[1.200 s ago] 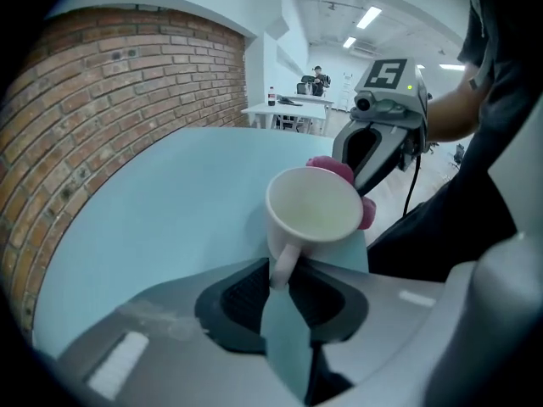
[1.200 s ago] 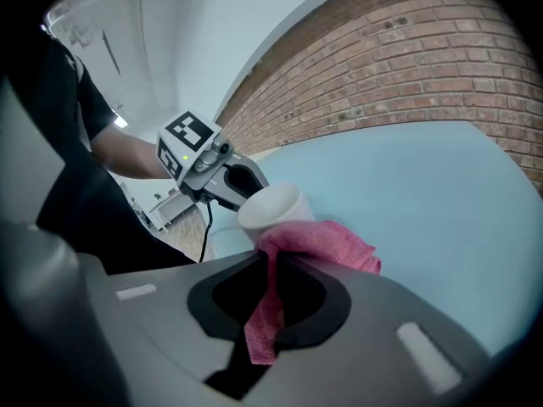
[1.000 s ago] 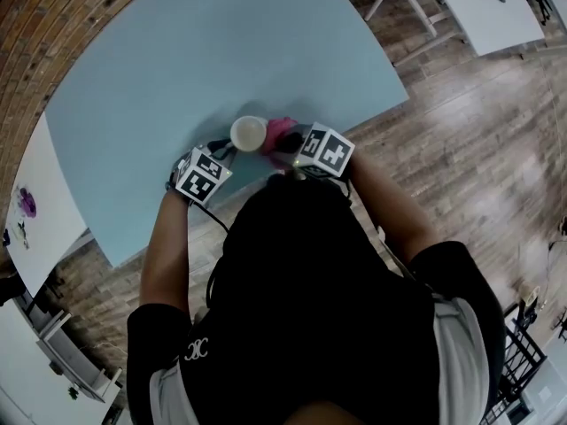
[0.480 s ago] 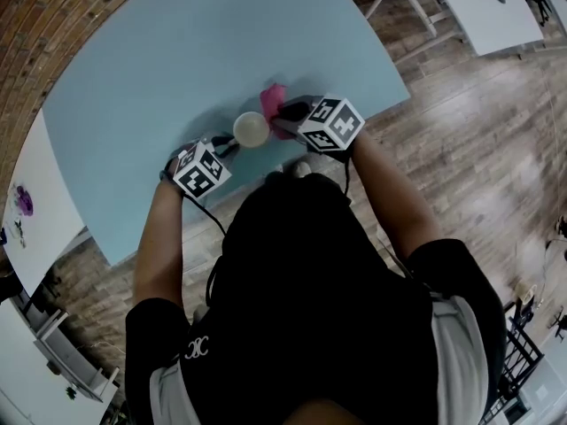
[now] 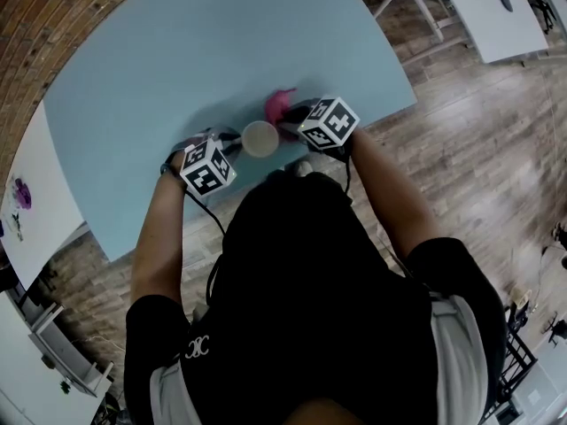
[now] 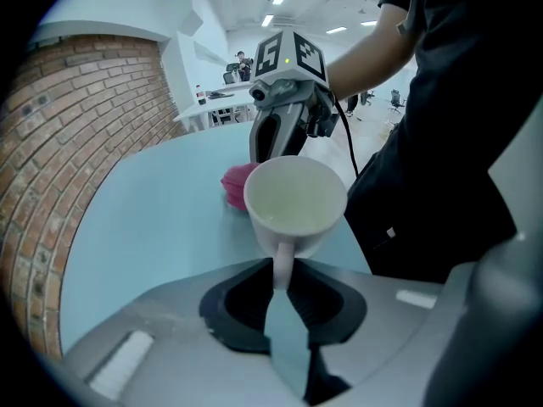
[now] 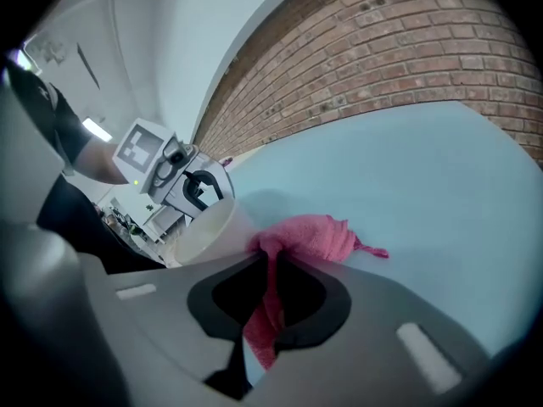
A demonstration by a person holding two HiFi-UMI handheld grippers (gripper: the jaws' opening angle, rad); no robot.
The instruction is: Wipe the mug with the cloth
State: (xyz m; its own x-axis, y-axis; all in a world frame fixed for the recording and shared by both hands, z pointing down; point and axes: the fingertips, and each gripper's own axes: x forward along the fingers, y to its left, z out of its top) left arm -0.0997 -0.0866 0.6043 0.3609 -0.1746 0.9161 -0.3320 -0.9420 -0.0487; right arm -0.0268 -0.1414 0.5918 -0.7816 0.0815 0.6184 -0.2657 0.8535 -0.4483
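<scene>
Left gripper [image 6: 280, 271] pinches the mug [image 6: 295, 197] by its handle, cup right ahead of the jaws. Right gripper [image 7: 270, 265] is clamped on the pink cloth [image 7: 310, 237], now further round the mug's side than a second ago.

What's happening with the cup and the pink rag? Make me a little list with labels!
mug: white, nothing inside
cloth: pink, bunched up at the mug's side
left hand-held gripper: shut on the mug's handle
right hand-held gripper: shut on the cloth
table: light blue
</scene>
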